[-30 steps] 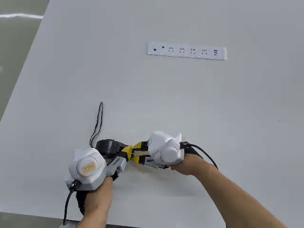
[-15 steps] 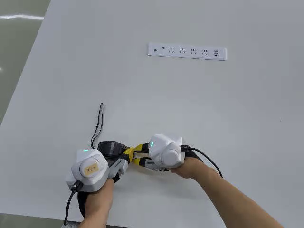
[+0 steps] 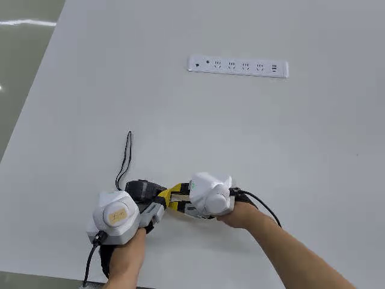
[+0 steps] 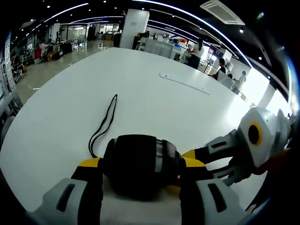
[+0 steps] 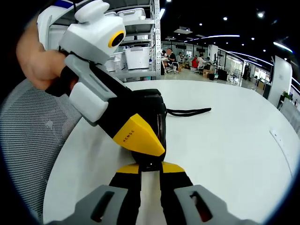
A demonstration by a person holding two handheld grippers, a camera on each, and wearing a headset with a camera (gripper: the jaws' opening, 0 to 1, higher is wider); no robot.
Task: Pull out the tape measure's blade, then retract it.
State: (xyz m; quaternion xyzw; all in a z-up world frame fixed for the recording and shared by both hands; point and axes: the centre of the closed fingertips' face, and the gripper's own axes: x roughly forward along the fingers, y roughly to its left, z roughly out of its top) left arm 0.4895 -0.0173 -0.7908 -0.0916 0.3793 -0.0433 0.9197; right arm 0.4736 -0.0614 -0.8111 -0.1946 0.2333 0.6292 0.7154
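One tape measure (image 4: 133, 157) in left hand-held gripper (image 4: 140, 163), right hand-held gripper (image 5: 151, 168)

A white power strip (image 3: 238, 65) lies flat on the far part of the wide white table (image 3: 301, 156), slightly right of centre. Glossy grey-green floor (image 3: 21, 66) runs along the table's left edge. Beyond the table stand shelves (image 5: 140, 47) with pale storage boxes.

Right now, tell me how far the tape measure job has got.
Done: the left gripper clamps the tape measure by its case. In hand: the right gripper is pinched shut at the case's mouth, where the blade comes out. Remaining: the grippers sit close together, so the whole pull-out and the retraction.
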